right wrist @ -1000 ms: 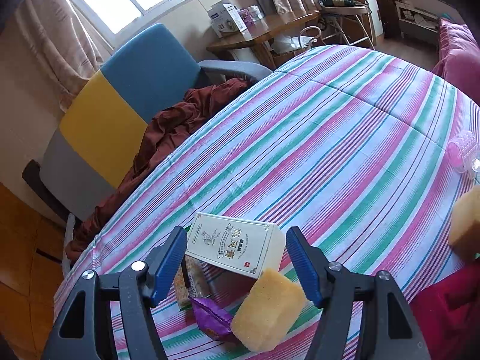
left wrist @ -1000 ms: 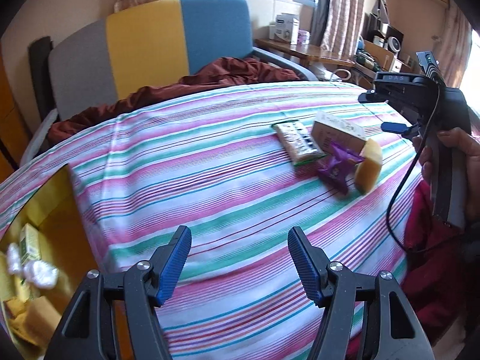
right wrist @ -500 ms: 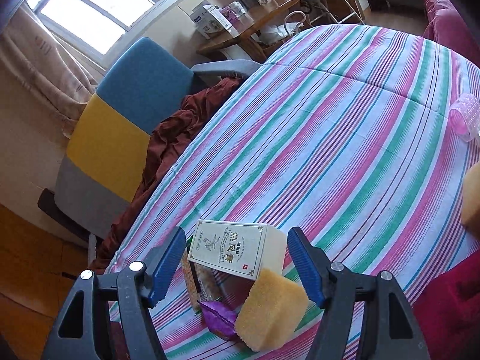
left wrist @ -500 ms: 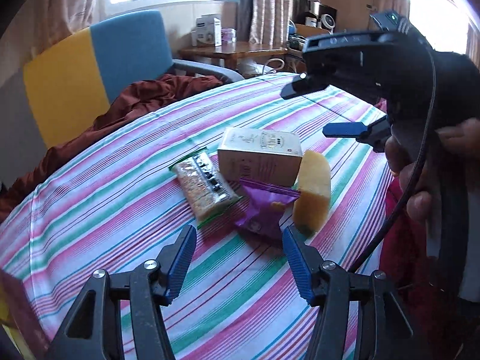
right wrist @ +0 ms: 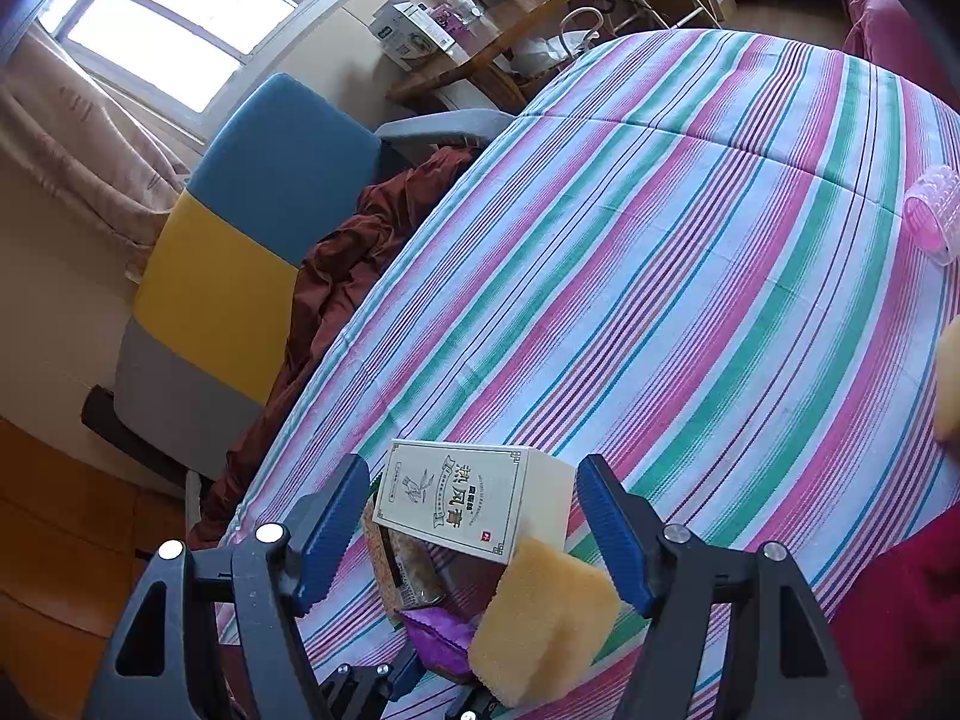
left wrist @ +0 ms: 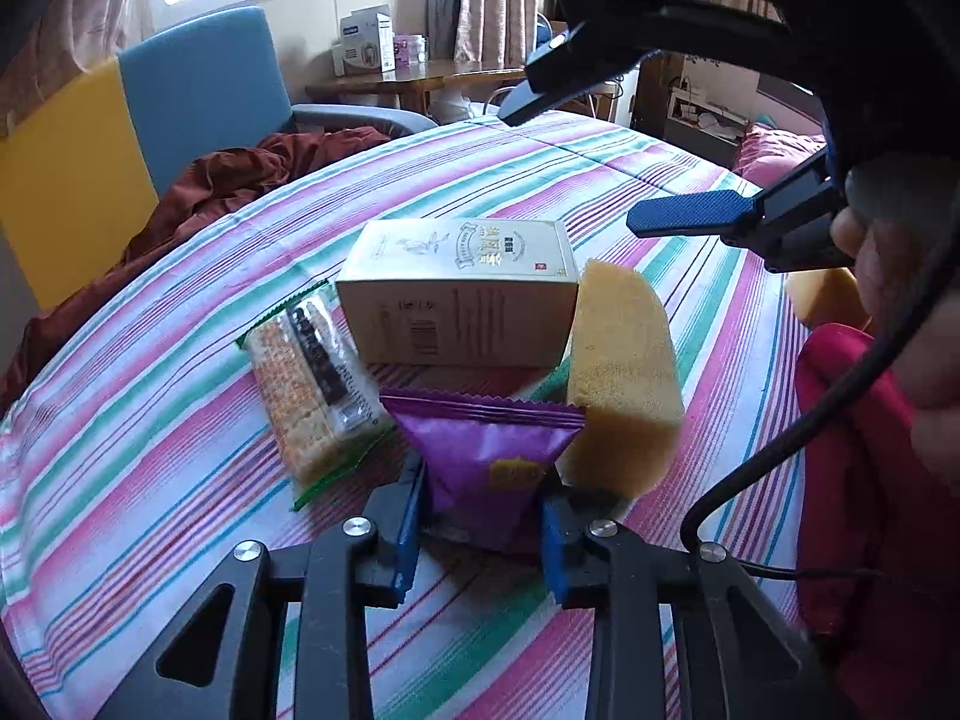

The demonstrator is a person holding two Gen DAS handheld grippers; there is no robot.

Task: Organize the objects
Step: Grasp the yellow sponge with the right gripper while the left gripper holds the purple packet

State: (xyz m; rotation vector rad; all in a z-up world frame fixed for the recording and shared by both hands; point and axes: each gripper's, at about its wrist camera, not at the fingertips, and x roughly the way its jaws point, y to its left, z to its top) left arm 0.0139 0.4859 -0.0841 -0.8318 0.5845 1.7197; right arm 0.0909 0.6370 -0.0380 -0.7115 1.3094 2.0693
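Observation:
My left gripper (left wrist: 483, 498) is shut on the near end of a purple snack packet (left wrist: 489, 450) lying on the striped tablecloth (left wrist: 180, 480). Behind the packet lies a cream tea box (left wrist: 462, 294). A clear cracker packet (left wrist: 312, 384) is at its left and a yellow sponge (left wrist: 618, 372) leans at its right. My right gripper (left wrist: 606, 162) hovers above and right of the box, a hand on its grip. In the right wrist view its jaws are opening and frame the box (right wrist: 462, 498) without touching it. Sponge (right wrist: 540, 618) and purple packet (right wrist: 438, 636) lie below.
A blue, yellow and grey chair (left wrist: 180, 120) with a brown cloth (left wrist: 240, 180) stands past the table's far edge. A pink roller (right wrist: 933, 213) and a second sponge (left wrist: 828, 300) lie at the right, near a red cushion (left wrist: 852, 480). A wooden side table (left wrist: 420, 75) holds boxes.
My left gripper swung right across the table to the pile, came in low and shut on the purple packet. The right gripper stayed over the box, its jaws a little wider.

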